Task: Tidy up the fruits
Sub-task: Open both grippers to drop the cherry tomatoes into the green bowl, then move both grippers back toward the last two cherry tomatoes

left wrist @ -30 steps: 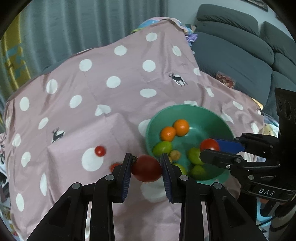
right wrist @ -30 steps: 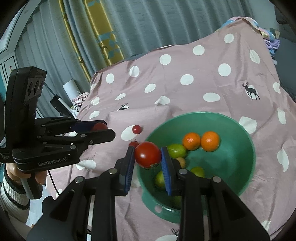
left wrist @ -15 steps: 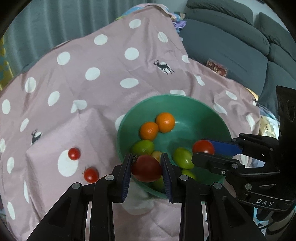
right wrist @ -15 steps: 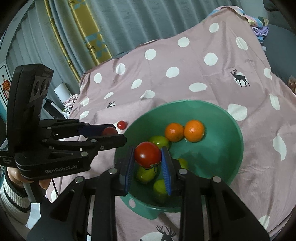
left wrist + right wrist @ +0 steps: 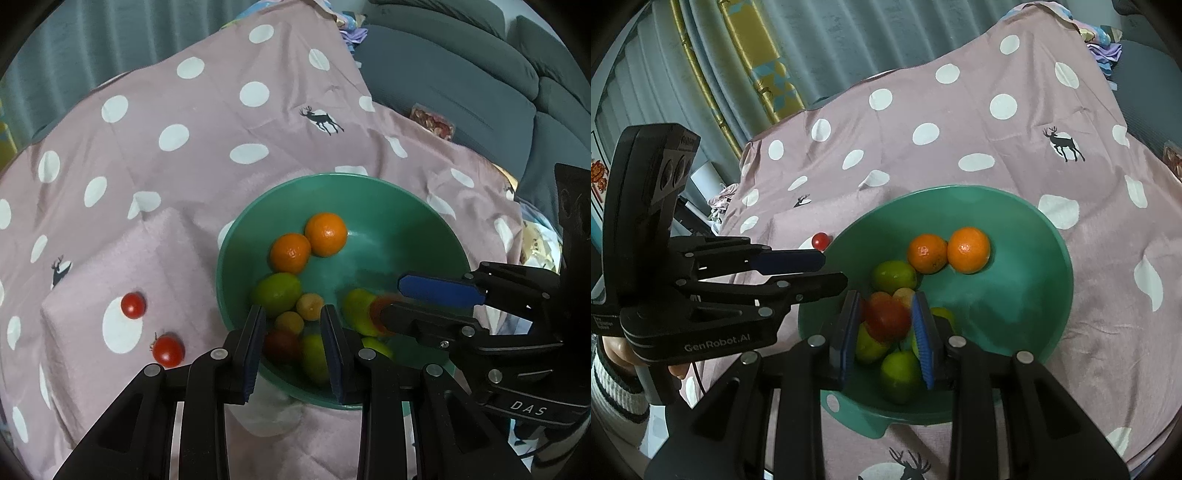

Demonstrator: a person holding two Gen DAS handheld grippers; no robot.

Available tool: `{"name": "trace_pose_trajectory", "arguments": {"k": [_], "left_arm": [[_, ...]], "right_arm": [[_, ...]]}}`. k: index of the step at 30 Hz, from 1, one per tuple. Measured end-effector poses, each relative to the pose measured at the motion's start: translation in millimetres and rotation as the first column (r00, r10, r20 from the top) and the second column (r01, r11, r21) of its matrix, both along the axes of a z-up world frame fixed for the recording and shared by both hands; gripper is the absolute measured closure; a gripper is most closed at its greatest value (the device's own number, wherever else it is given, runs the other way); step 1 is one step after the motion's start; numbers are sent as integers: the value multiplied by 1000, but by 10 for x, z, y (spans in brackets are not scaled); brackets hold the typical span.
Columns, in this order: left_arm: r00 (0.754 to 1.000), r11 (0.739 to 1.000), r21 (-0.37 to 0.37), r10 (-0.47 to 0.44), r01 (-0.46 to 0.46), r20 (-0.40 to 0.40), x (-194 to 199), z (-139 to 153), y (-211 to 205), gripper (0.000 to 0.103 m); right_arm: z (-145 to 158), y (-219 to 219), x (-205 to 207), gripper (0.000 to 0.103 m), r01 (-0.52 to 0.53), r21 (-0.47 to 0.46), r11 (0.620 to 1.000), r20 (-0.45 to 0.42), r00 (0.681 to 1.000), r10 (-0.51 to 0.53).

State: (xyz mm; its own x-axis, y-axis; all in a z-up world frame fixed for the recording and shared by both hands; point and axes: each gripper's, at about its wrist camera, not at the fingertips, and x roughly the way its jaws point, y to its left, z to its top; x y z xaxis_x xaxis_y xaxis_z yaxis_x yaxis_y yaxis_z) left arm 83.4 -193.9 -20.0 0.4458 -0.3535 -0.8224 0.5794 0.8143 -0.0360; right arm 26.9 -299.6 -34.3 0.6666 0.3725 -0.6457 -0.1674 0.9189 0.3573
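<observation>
Pink cloth with white dots and little deer (image 5: 207,122) covers the worktop, with a grey sofa (image 5: 461,92) behind it and grey-green curtains (image 5: 849,40) at the back. On the cloth sits my green bowl (image 5: 369,192), holding two oranges (image 5: 327,234), green limes (image 5: 279,293) and a couple of small yellowish fruits (image 5: 310,306).

My left claw (image 5: 293,345) hangs over the near rim of the bowl with its pads parted and nothing between them; a dark red tomato (image 5: 280,345) lies just below in the bowl among the green fruit. My right claw (image 5: 888,332) is over the bowl too, fingers spread, and a red tomato (image 5: 886,319) shows blurred between the pads; I cannot tell whether they touch it.

Two small cherry tomatoes (image 5: 133,305) sit on the cloth left of the bowl, near each other, well apart from both claws
</observation>
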Motion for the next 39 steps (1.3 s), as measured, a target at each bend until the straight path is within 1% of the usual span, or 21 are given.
{"name": "trace_pose_trajectory", "arguments": {"k": [7, 10, 11, 12, 14, 16, 18, 20, 26, 31, 34, 39], "left_arm": [[1000, 1000, 4, 19, -19, 9, -4, 12, 33, 72], [999, 999, 7, 31, -31, 14, -11, 30, 67, 70], [999, 999, 9, 40, -40, 19, -17, 39, 86, 62], [998, 999, 10, 51, -51, 23, -22, 49, 110, 49], [997, 998, 6, 67, -67, 29, -33, 67, 155, 39], [996, 996, 5, 85, -85, 35, -47, 83, 215, 35], [993, 994, 15, 111, -111, 39, -49, 84, 287, 27], [989, 990, 19, 139, -140, 44, -54, 82, 362, 22], [976, 976, 15, 214, -215, 39, -94, 71, 639, 19], [964, 964, 13, 263, -264, 38, -166, 27, 935, 17], [952, 952, 10, 306, -306, 22, -210, -42, 1173, 17], [919, 920, 2, 393, -393, -20, -267, -197, 1620, 17]], "right_arm": [[-2, -4, 7, 72, 9, -6, 1000, -3, 1000, -9], [12, -8, -5, 67, 19, -8, 1000, -5, 1000, -19], [19, -9, -12, 64, 20, -8, 1000, -4, 1000, -20], [27, -7, -21, 62, 22, -9, 1000, -3, 1000, -22], [42, 2, -35, 58, 25, -15, 1000, 1, 1000, -25], [59, 15, -52, 56, 26, -17, 1000, 5, 1000, -26], [71, 26, -59, 52, 27, -21, 999, 8, 1000, -27], [90, 47, -67, 50, 26, -22, 999, 12, 1000, -26], [187, 150, -123, 48, 3, -38, 999, 30, 1000, -2], [254, 326, -159, 47, -36, -56, 998, 33, 999, 38], [280, 482, -173, 47, -79, -73, 994, 31, 996, 81], [279, 821, -133, 47, -171, -99, 980, 13, 985, 173]]}}
